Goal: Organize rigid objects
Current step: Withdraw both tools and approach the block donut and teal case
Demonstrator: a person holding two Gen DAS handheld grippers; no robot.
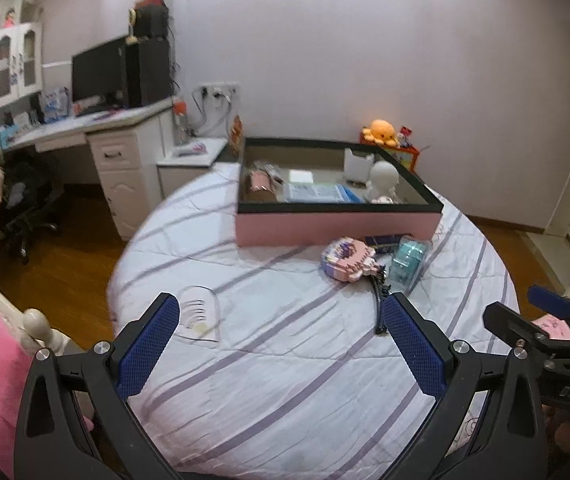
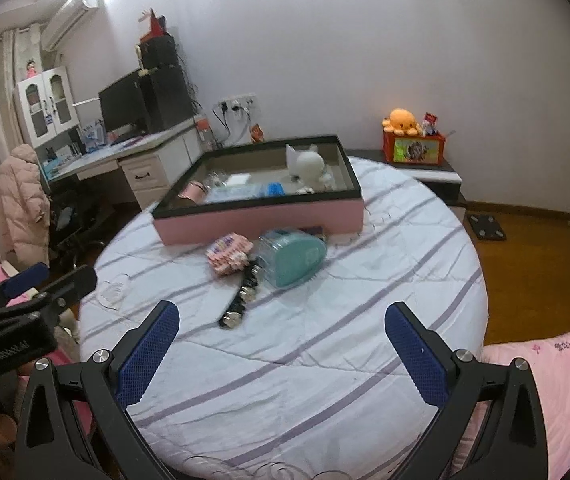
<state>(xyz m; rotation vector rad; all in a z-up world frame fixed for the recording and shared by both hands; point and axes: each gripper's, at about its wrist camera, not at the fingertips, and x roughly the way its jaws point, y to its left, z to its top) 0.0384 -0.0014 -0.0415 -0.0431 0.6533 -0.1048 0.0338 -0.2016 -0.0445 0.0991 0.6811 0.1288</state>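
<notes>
Organizing in progress: pink box point(image 2: 261, 216) on the striped bed cover point(image 2: 305, 352), already holding several items; three loose items in front of its near wall.

**Grippers**
- Left gripper point(image 1: 281, 328): spread wide, nothing between the fingers, above bare bed cover short of the box.
- Right gripper point(image 2: 281, 332): spread wide, likewise holding nothing, also short of the box.

**Loose items, placed relative to the pink box**
- Pink block model point(image 2: 229, 254): just before the near wall, toward the middle.
- Teal case point(image 2: 293, 258): just before the near wall, beside the block model on its right, tipped on its side.
- Black strap point(image 2: 243, 294): farthest from the box and closest to the grippers, top end touching or just beside the block model and the teal case.

**Relation governing the next move**
- Strap long axis: running from the box toward the grippers, slightly slanted left in the right wrist view.
- Seen from the right gripper: ahead and a little left of centre.
- Seen from the left gripper: near end close beside the right finger point(image 1: 413, 348), off to the right.
- Judgement: strap reachable by either; finger line best set across the strap's axis, so likely some wrist turn needed.

**Hard to make out**
- Strap point(image 1: 381, 300) partly hidden behind the finger in the left wrist view.
- Dark flat item point(image 1: 385, 240) between teal case point(image 1: 407, 264) and box wall: identity unclear.
- Box contents blurred; a white figure point(image 2: 311, 166) recognisable at the far side.
</notes>
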